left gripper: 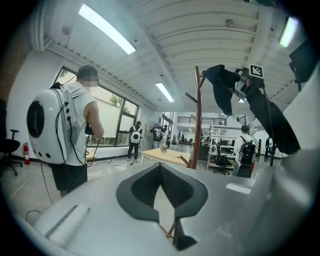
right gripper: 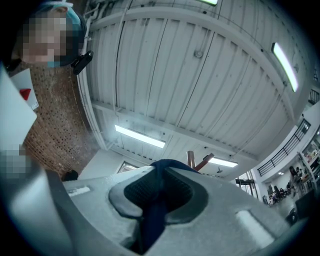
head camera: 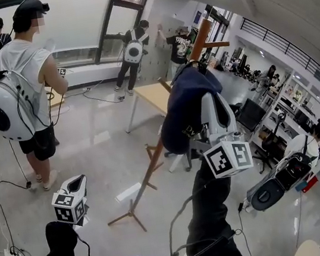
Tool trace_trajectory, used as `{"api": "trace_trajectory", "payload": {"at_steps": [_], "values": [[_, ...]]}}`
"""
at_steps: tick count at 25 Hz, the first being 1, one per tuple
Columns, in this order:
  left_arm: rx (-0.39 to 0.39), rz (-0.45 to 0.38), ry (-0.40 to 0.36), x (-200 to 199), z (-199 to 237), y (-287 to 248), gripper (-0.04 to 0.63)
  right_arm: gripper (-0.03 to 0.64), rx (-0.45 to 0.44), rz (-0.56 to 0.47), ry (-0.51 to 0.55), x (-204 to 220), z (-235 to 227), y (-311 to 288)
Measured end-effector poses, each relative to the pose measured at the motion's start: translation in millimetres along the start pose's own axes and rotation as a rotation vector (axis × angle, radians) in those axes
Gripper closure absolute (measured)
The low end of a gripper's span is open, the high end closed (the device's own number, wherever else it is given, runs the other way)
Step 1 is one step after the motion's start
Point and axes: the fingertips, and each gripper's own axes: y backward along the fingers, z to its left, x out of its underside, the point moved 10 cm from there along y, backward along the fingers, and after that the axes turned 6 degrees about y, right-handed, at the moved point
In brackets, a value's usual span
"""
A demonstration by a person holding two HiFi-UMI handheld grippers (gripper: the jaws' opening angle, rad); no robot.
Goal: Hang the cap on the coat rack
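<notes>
My right gripper (head camera: 202,81) is raised and shut on a dark navy cap (head camera: 184,111), which hangs from it right next to the upper end of the wooden coat rack (head camera: 154,167). The right gripper view shows the cap's fabric (right gripper: 152,210) pinched between the pads, with the rack's top (right gripper: 191,159) and a peg just beyond. From the left gripper view, the cap (left gripper: 222,87) hangs beside the rack pole (left gripper: 198,120). My left gripper (head camera: 78,182) stays low at the left, away from the rack. Its jaws meet at the tips with nothing between them (left gripper: 160,167).
A person with a white backpack (head camera: 21,86) stands at the left. A wooden table (head camera: 155,95) is behind the rack. Cables and a power strip (head camera: 11,255) lie on the floor. Desks, chairs and other people fill the right side and the back.
</notes>
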Motion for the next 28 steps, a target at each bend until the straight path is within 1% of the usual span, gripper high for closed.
{"api": "trace_trajectory", "payload": {"at_steps": [5,16,23,28], "values": [[0.004,0.0,0.004,3,3,-4,0.594,0.565,0.001,0.008,0.002,8,1,-1],[0.003,0.019,0.001,4,-2,-8,0.594,0.565,0.008,0.033,-0.034,27,-5,4],[-0.002,0.023,0.005,6,2,-11,0.594,0.565,0.013,0.042,-0.044,40,-5,3],[0.0,0.029,0.004,5,1,-12,0.594,0.565,0.029,0.065,-0.045,47,-6,4]]}}
